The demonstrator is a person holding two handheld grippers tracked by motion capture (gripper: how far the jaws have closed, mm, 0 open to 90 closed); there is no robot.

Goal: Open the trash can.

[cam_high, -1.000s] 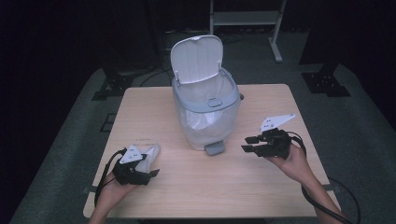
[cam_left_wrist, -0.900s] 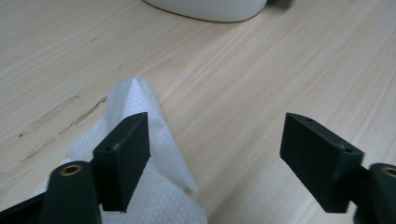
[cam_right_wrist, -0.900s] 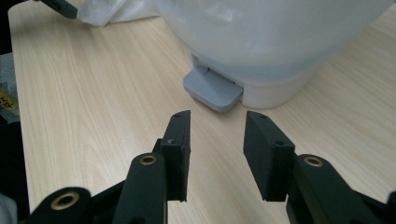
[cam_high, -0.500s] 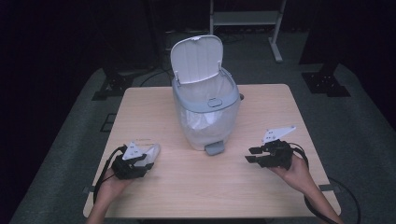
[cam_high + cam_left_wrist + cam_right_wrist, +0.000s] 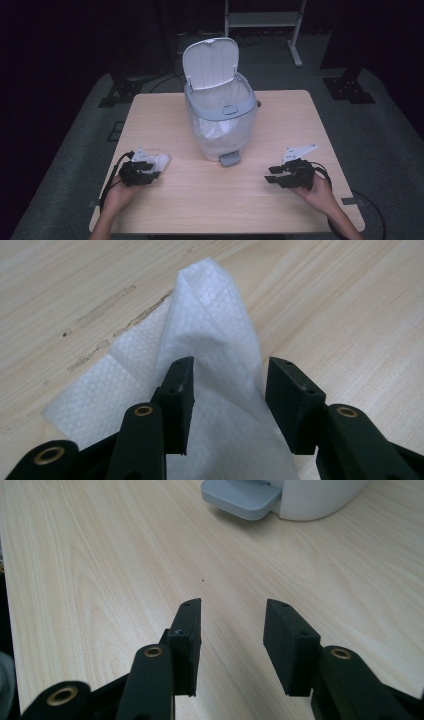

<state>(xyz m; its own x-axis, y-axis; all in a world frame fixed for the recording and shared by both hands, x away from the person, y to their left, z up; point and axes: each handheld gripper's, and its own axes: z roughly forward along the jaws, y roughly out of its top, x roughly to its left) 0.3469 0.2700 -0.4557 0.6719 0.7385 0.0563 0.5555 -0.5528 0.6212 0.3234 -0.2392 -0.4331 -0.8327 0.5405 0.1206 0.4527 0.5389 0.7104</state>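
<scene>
On the wooden table point(image 5: 200, 125) a white pedal bin point(image 5: 221, 120) stands just past the middle, toward twelve o'clock, its lid point(image 5: 210, 62) tipped up and back and a clear liner showing inside. The grey foot pedal point(image 5: 230, 159) sticks out of its base toward six o'clock.

The left hand point(image 5: 116, 196) comes in from about seven o'clock, forearm angled up toward the bin, and holds the left gripper point(image 5: 145, 170) low over the table at about eight o'clock from the bin. In the left gripper view its jaws stand moderately apart, one on each side of a raised fold of a white paper napkin point(image 5: 210, 345); the napkin lies flat on the wood except for that peaked ridge, which runs between the jaws. The jaws look close to the fold, but whether they touch it cannot be told. In the high view the napkin point(image 5: 159, 159) pokes out just beyond the gripper's tip.

The right hand point(image 5: 320, 192) comes in from about five o'clock, wrist low near the table, with the right gripper point(image 5: 272, 175) pointing roughly toward nine o'clock, at about four o'clock from the bin. Its jaws are spread with bare wood between them, holding nothing. In the right gripper view the pedal point(image 5: 240, 497) and the bin's base lie well ahead at about twelve o'clock.
</scene>
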